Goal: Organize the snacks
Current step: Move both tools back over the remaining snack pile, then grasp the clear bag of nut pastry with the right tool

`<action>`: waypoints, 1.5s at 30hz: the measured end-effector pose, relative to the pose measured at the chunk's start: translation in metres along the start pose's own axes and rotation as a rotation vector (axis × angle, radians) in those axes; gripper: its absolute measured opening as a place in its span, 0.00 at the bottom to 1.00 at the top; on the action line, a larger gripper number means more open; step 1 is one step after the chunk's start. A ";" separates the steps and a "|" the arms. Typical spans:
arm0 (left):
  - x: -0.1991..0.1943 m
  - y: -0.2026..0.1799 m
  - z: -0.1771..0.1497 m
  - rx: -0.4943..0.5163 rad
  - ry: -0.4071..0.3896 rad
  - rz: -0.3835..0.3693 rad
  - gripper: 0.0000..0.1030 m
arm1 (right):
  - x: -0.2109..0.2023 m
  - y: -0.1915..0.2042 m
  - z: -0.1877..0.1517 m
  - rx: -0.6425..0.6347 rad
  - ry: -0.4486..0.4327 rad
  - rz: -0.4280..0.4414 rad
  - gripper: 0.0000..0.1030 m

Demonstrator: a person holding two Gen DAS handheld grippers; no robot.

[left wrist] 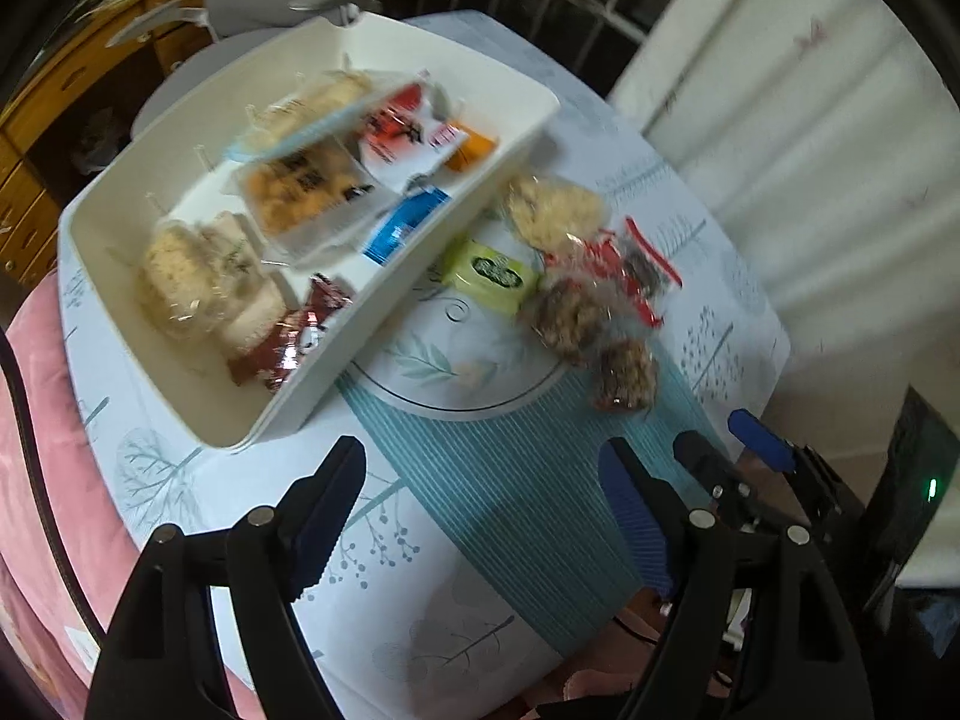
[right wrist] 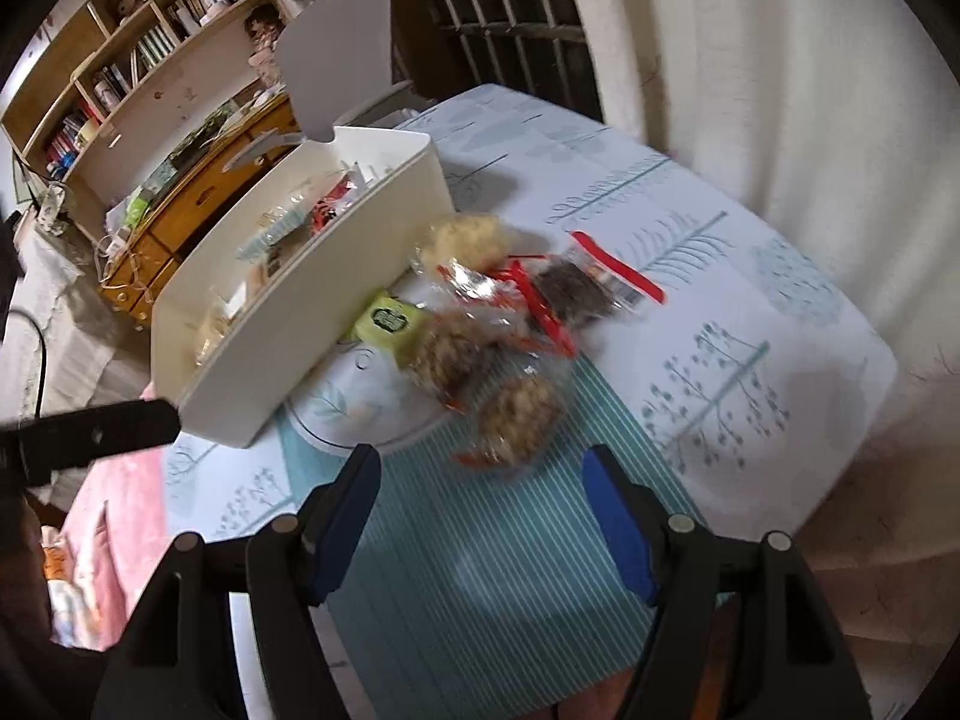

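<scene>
A white bin (left wrist: 366,342) on the patterned tablecloth holds several wrapped snacks. Loose snacks lie to its right: a green packet (left wrist: 489,273), a pale cookie bag (left wrist: 555,210), two brown nut bags (left wrist: 570,315) and a dark packet with red strips (left wrist: 645,267). My left gripper (left wrist: 480,480) hangs open over bare cloth in front of the bin, with nothing between its fingers. My right gripper (right wrist: 480,480) is open and empty too, just short of the nearest nut bag (right wrist: 522,414). The right wrist view also shows the bin (right wrist: 288,330) and the green packet (right wrist: 390,318).
The right gripper's tips (left wrist: 720,438) show close beside my left one. A black part of the left gripper (right wrist: 102,432) juts in near the bin's corner. A white chair (right wrist: 336,60) and a wooden desk (right wrist: 198,198) stand behind the table, a curtain (right wrist: 750,90) on the right.
</scene>
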State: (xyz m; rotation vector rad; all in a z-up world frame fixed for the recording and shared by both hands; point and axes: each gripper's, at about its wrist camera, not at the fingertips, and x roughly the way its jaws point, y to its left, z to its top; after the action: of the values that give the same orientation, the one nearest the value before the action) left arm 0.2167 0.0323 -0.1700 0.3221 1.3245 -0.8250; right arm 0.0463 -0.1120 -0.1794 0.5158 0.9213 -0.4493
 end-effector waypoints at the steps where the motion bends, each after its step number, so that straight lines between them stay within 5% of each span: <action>1: 0.005 -0.003 0.002 0.017 0.009 0.005 0.77 | 0.000 0.000 -0.005 -0.007 -0.017 -0.025 0.68; 12: 0.048 -0.039 0.027 0.137 0.052 0.047 0.85 | 0.014 0.006 -0.036 -0.073 -0.169 -0.137 0.68; 23: 0.094 -0.054 0.049 0.150 0.049 0.049 0.85 | 0.045 0.002 -0.024 -0.179 -0.140 -0.100 0.68; 37: 0.137 -0.061 0.063 0.026 0.120 -0.018 0.84 | 0.076 -0.008 0.002 -0.268 -0.062 -0.016 0.67; 45: 0.148 -0.064 0.071 0.004 0.147 0.004 0.74 | 0.083 -0.009 0.013 -0.317 -0.007 0.090 0.49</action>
State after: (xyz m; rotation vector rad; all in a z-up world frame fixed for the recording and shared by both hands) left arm 0.2273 -0.1083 -0.2752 0.3948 1.4589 -0.8135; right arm 0.0928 -0.1390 -0.2448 0.2645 0.9373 -0.2169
